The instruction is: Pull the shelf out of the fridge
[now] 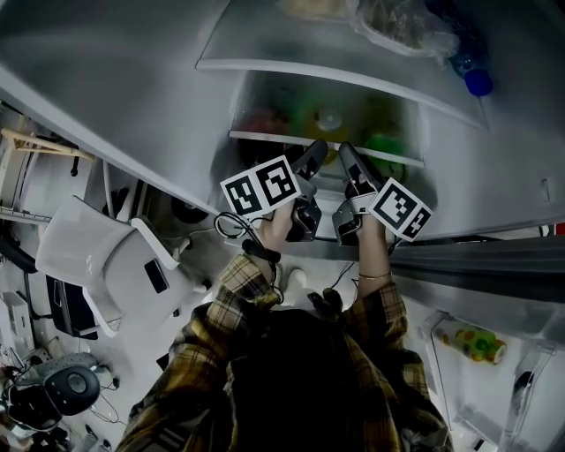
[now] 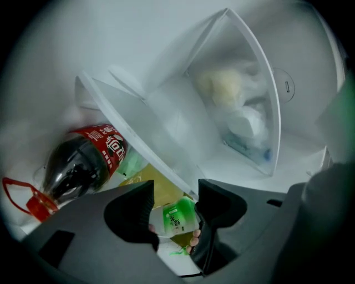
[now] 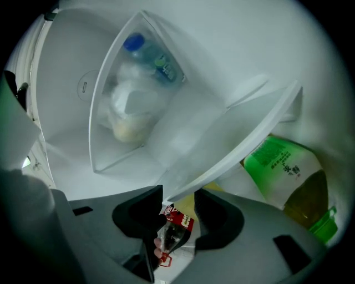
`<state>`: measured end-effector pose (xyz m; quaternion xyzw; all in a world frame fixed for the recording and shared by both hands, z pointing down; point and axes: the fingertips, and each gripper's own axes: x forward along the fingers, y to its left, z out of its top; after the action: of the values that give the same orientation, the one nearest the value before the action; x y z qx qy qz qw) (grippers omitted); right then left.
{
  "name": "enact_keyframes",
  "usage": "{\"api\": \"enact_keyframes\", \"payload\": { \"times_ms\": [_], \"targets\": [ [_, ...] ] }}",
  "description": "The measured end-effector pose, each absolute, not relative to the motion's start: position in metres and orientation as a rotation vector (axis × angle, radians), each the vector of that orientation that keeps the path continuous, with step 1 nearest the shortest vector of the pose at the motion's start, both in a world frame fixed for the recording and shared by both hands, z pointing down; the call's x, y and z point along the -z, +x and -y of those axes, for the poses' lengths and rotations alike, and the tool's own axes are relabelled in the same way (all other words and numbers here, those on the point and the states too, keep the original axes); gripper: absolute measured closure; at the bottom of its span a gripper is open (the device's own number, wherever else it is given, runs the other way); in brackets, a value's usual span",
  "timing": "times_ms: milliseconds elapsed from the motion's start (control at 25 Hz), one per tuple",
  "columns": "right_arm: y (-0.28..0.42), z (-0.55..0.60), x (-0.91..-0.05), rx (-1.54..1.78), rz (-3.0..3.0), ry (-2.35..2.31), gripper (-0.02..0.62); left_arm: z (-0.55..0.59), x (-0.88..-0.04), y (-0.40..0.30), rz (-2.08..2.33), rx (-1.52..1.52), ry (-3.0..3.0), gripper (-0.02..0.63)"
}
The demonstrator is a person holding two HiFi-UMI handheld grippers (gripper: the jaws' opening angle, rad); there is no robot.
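Cola bottle (image 2: 77, 166) half under shelf (image 2: 152, 130)

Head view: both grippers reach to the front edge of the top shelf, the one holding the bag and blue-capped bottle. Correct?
Not quite. The left gripper and right gripper reach to the front edge of the lower shelf, not the top shelf. The top shelf does hold the bag and blue-capped bottle. The head view shows it.
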<state>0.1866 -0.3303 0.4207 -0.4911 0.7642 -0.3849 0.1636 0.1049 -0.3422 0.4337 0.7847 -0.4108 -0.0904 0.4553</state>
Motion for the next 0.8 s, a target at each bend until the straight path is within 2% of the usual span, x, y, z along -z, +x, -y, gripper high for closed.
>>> {"api": "enact_keyframes", "payload": {
  "times_ms": [600, 800],
  "targets": [
    [0.182, 0.358, -0.425, 1.145, -2.133, -1.378, 0.428, 0.37, -0.428, 0.112, 1.01, 0.29, 1.88, 0.471],
    [0.183, 0.362, -0.424, 1.154, -2.091, -1.341, 0.47, 0.372, -0.427, 0.112, 0.976, 0.342, 1.857, 0.499]
  ]
}}
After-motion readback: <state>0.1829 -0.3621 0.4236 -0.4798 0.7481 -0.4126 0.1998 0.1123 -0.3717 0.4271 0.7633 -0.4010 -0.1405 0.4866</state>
